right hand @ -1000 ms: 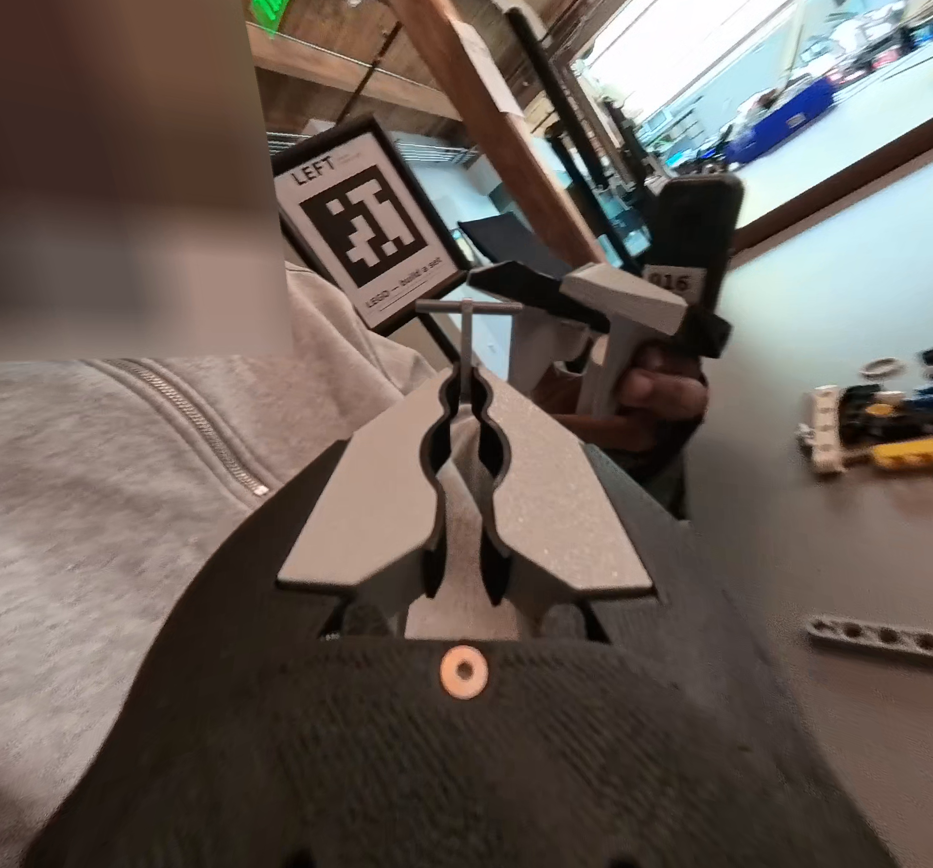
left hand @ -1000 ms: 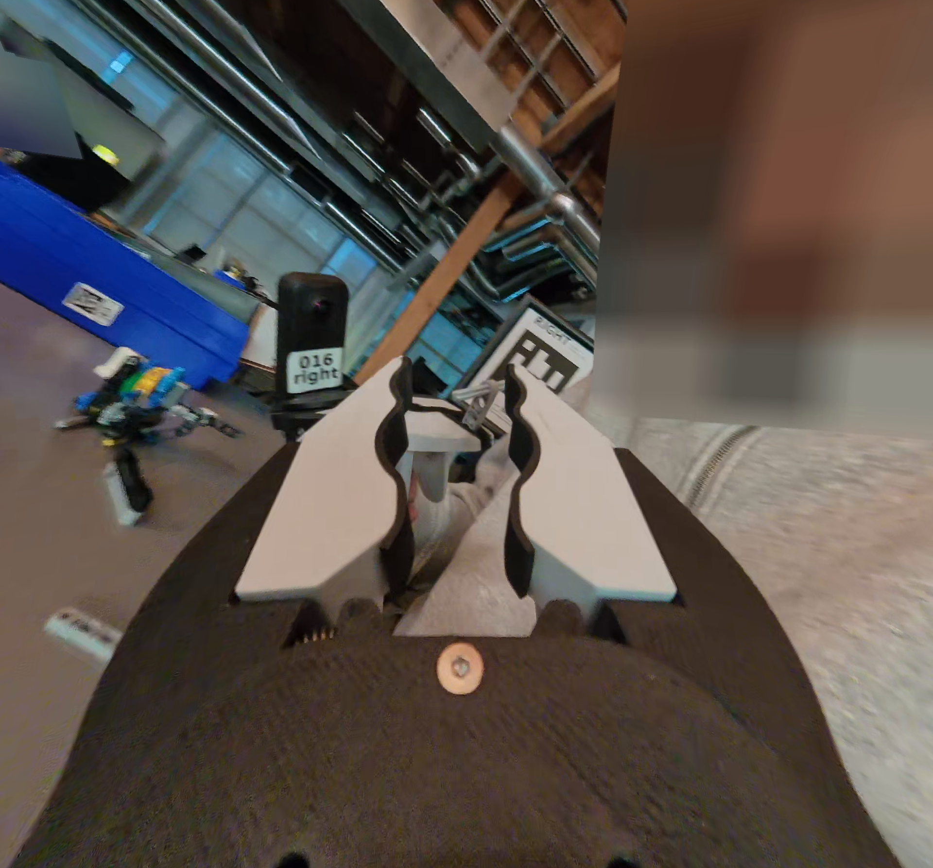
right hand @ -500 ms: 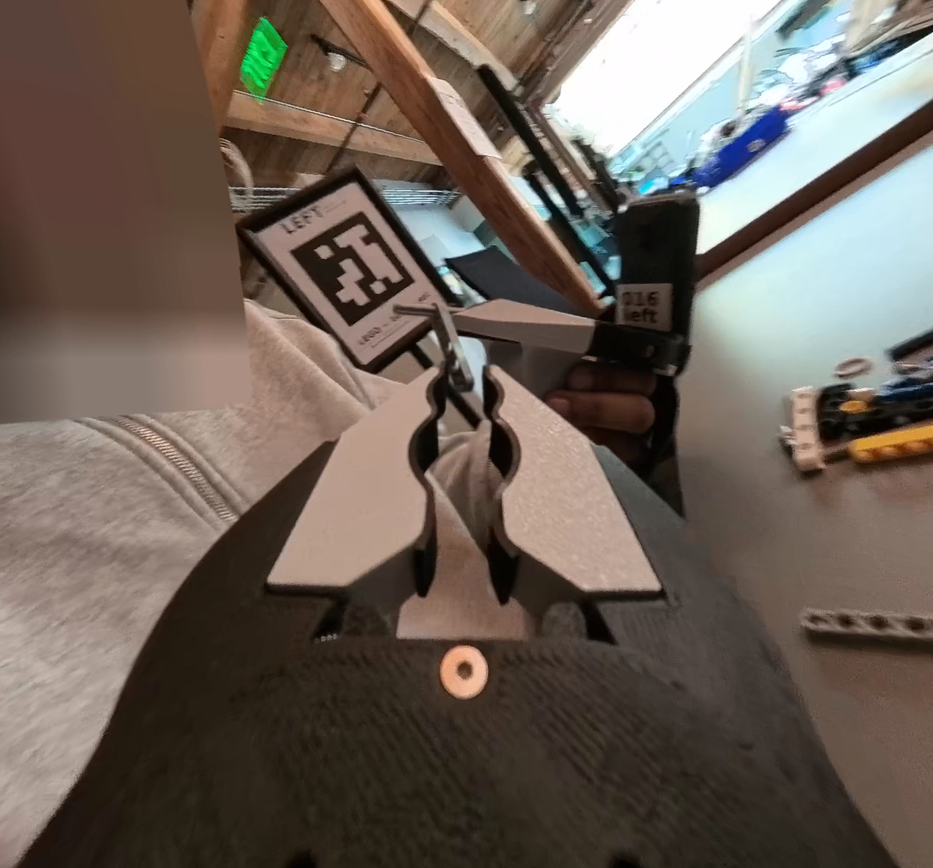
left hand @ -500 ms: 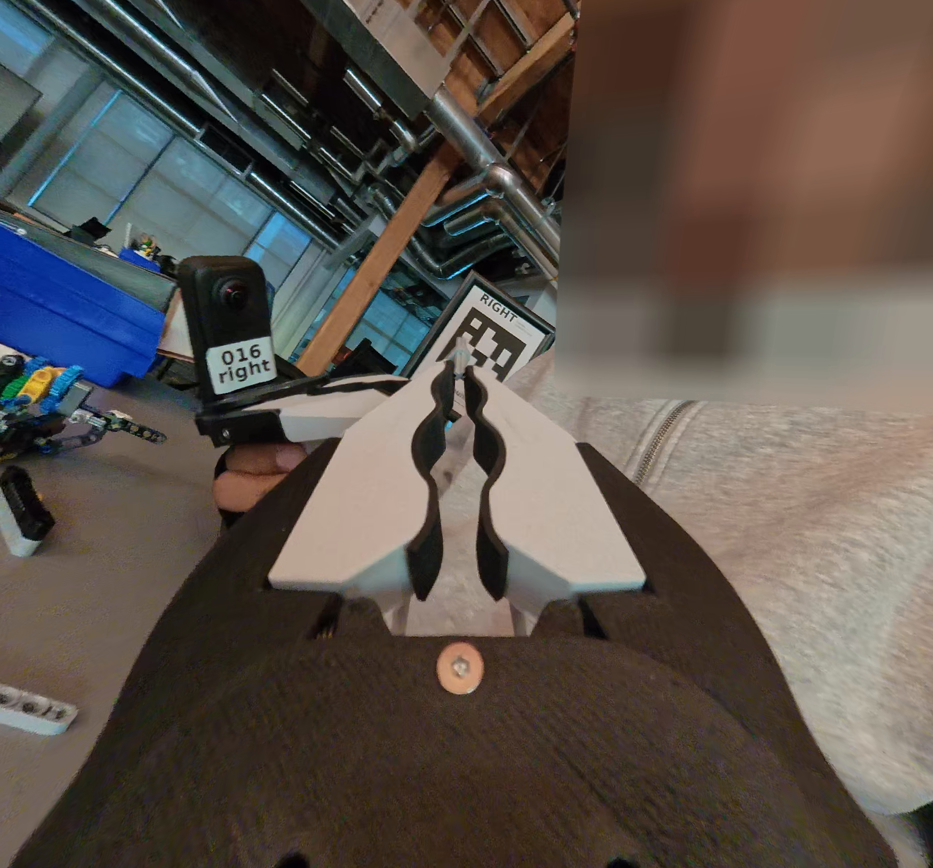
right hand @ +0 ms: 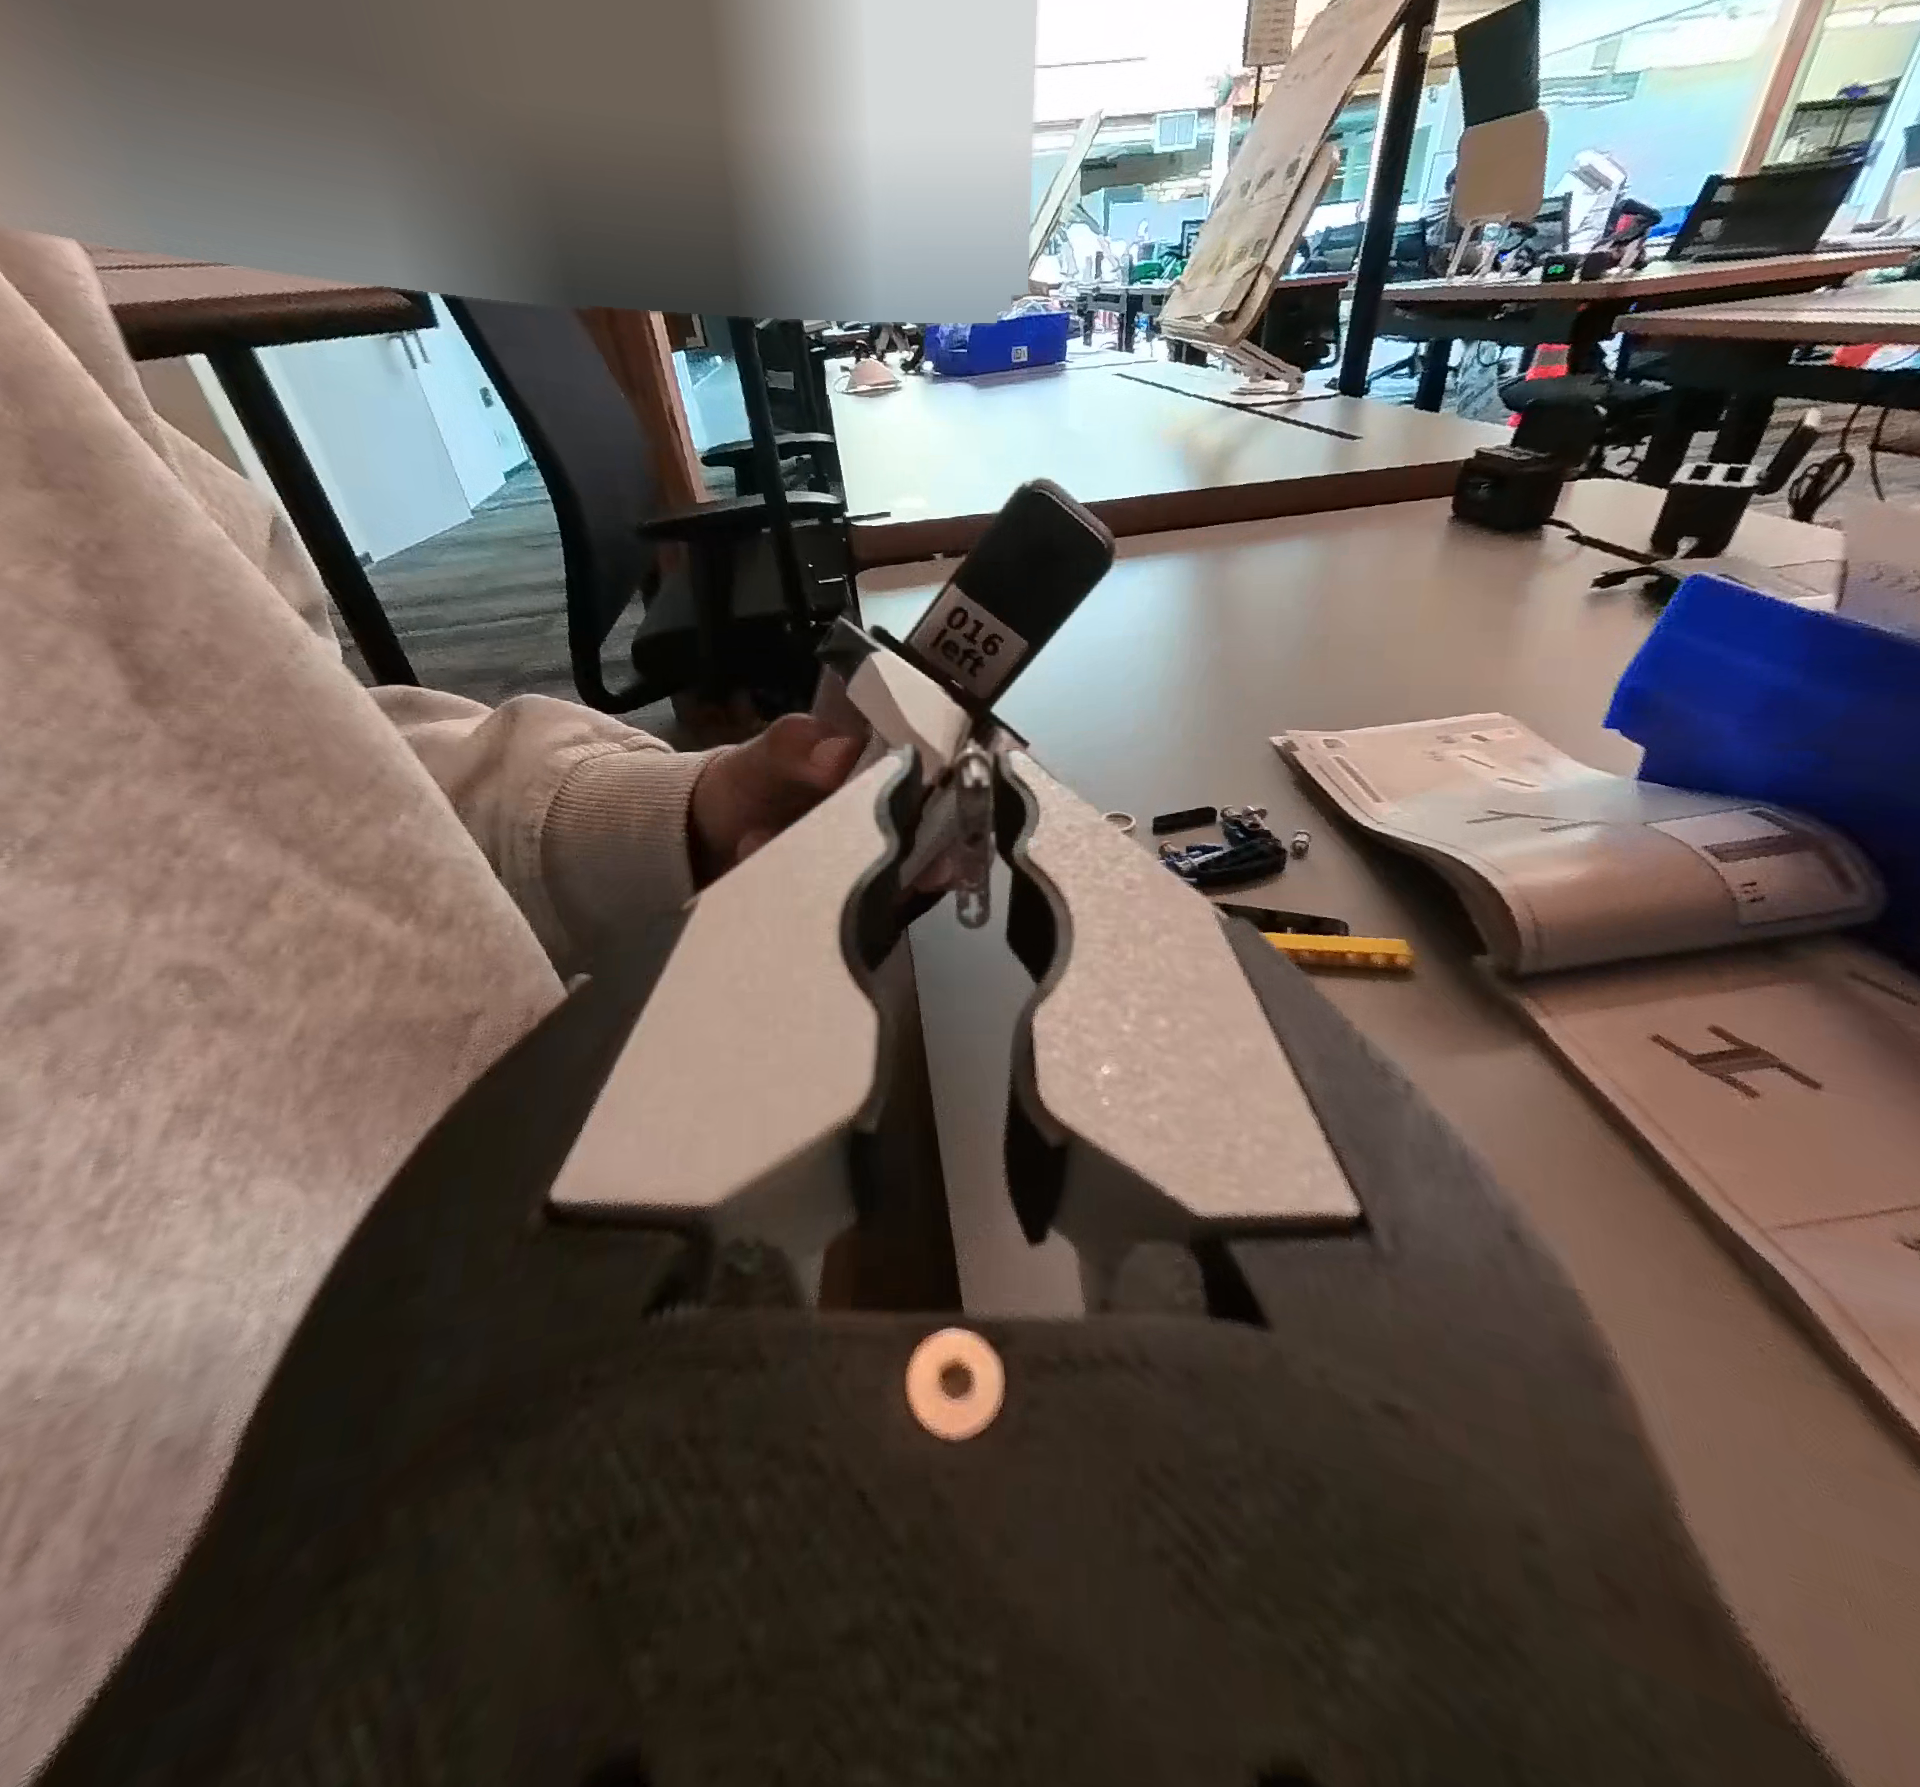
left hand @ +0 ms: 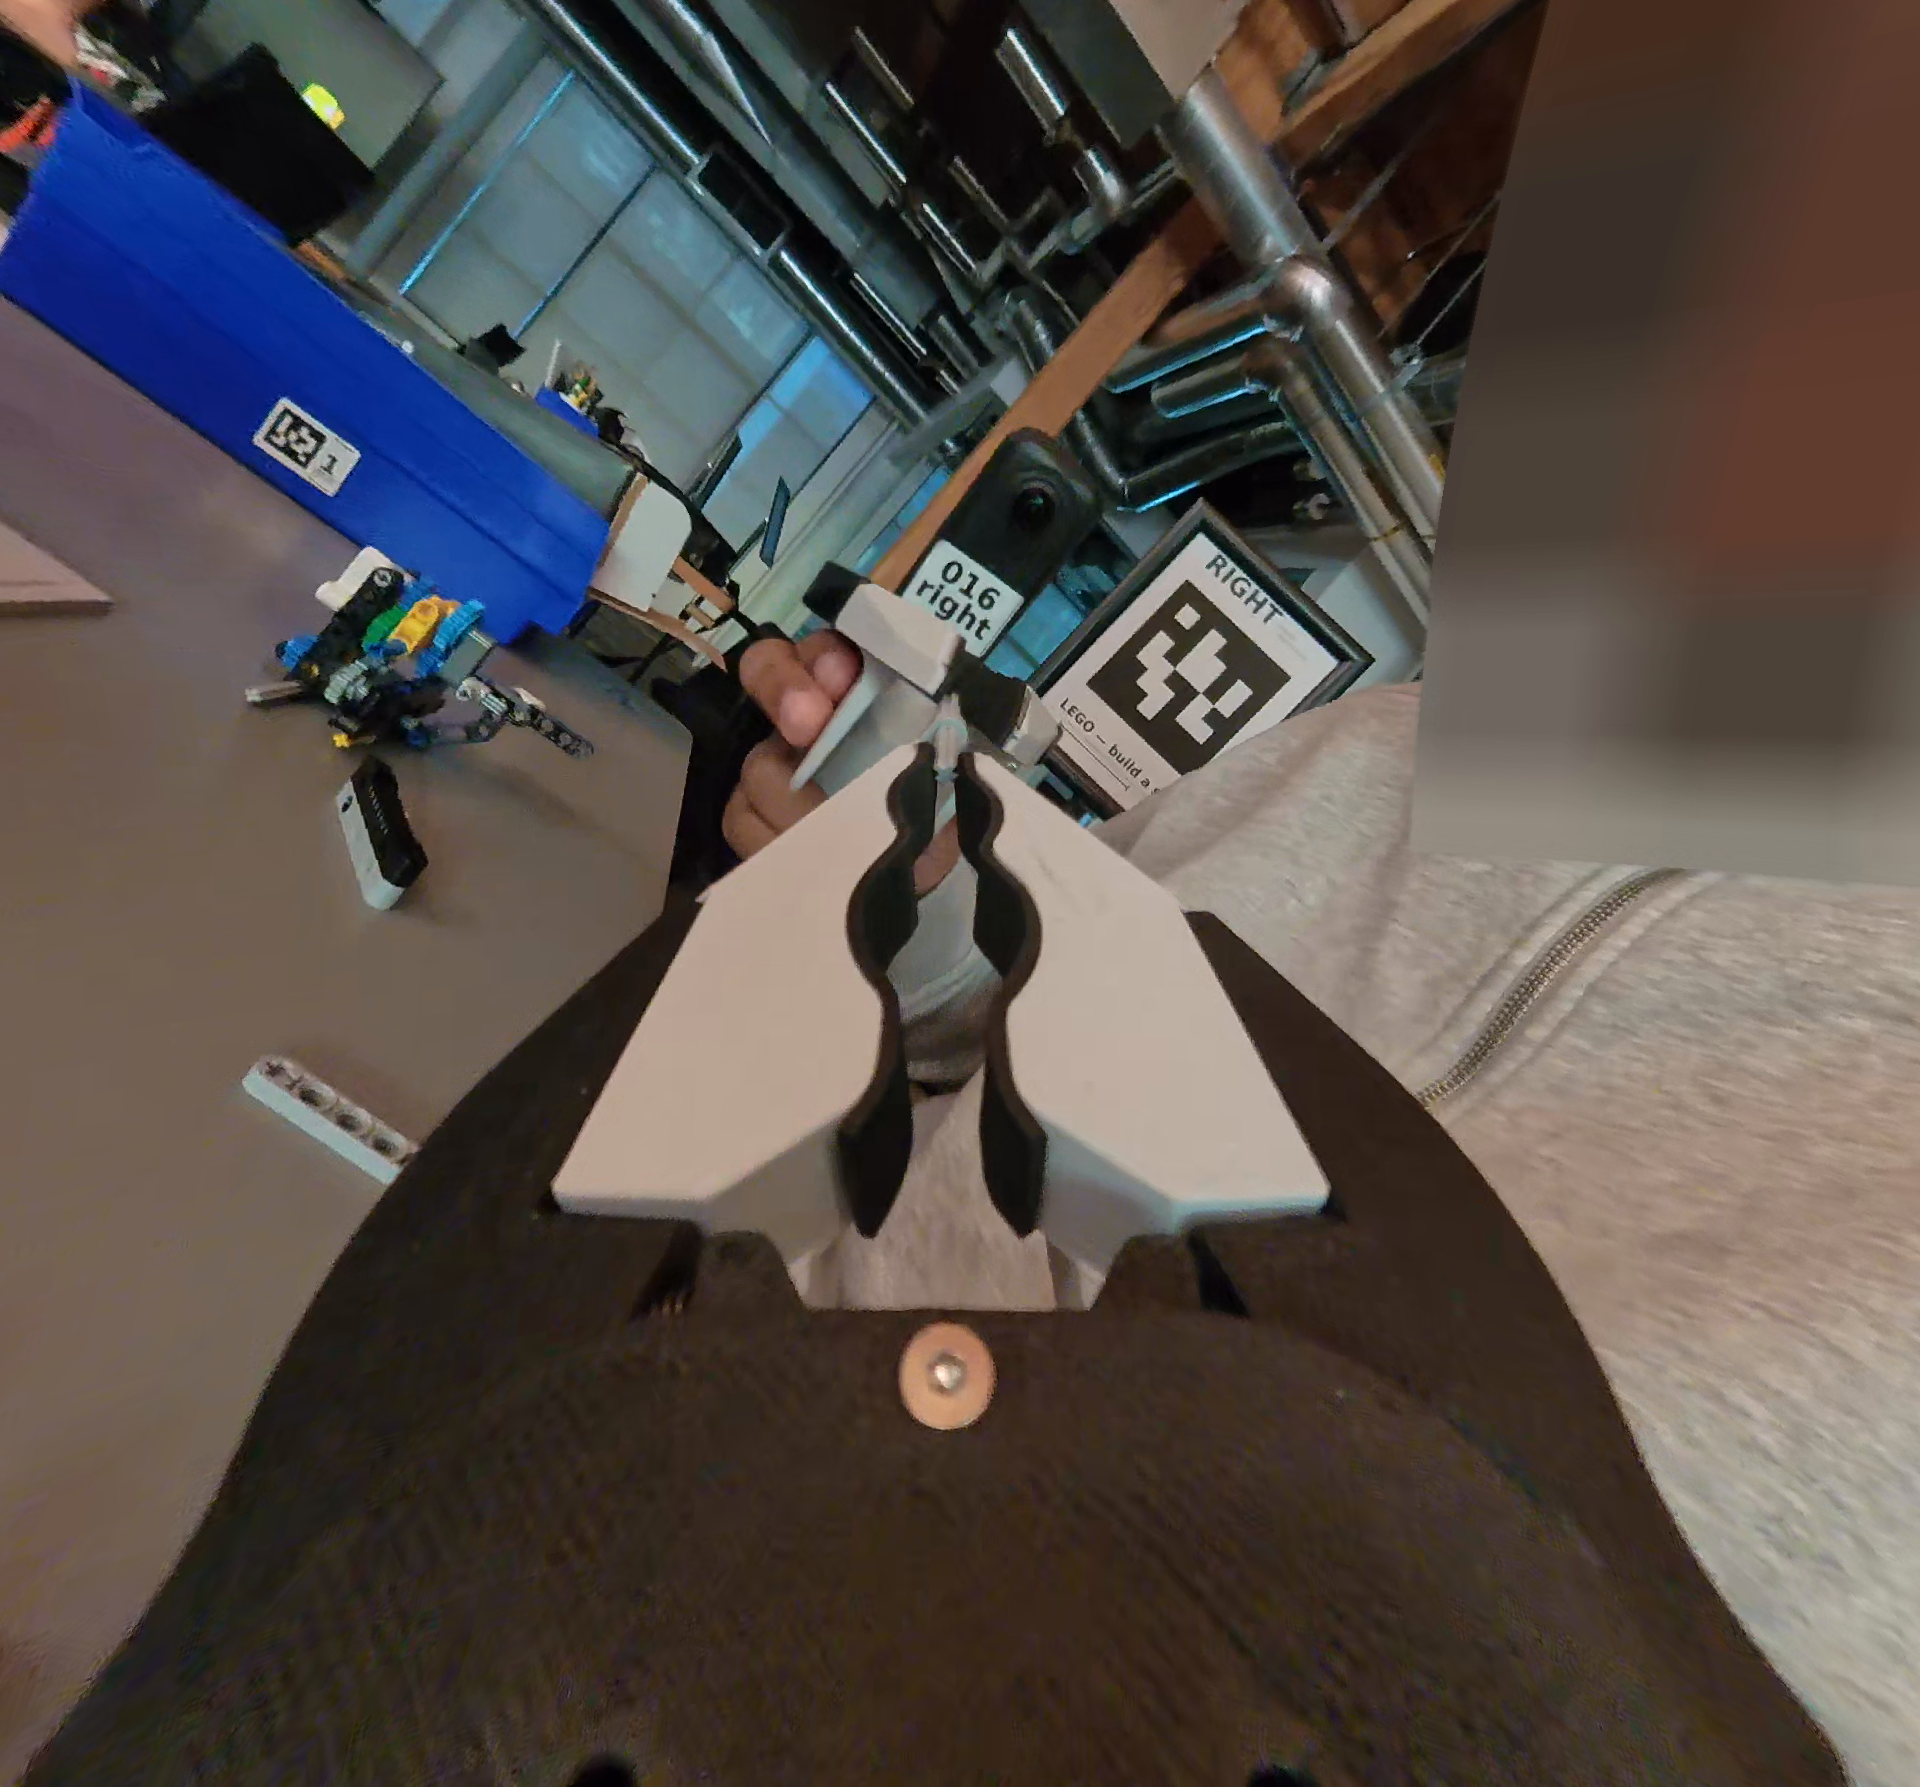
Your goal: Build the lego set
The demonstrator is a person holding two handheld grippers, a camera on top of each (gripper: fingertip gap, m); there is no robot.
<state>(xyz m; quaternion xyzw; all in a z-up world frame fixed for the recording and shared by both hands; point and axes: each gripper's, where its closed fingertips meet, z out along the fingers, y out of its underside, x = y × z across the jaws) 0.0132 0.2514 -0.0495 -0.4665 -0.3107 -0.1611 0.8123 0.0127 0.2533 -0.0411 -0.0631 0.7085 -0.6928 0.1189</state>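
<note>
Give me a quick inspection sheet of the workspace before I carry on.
Surface: grey table, no spills seen.
Job's things: part-built model, loose small parts, yellow beam and grey beam lie on the table.
Clutter: instruction booklet, blue bin.
Grippers: left gripper shut on the grey axle piece; right gripper open, jaws either side of it.
Cables: black cable at the table's far edge.
Surroundings: office chair, other desks.

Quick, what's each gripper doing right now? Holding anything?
Left hand-held gripper: shut on a small grey Lego piece.
Right hand-held gripper: open, fingers either side of that piece, apparently not pinching it.
</note>
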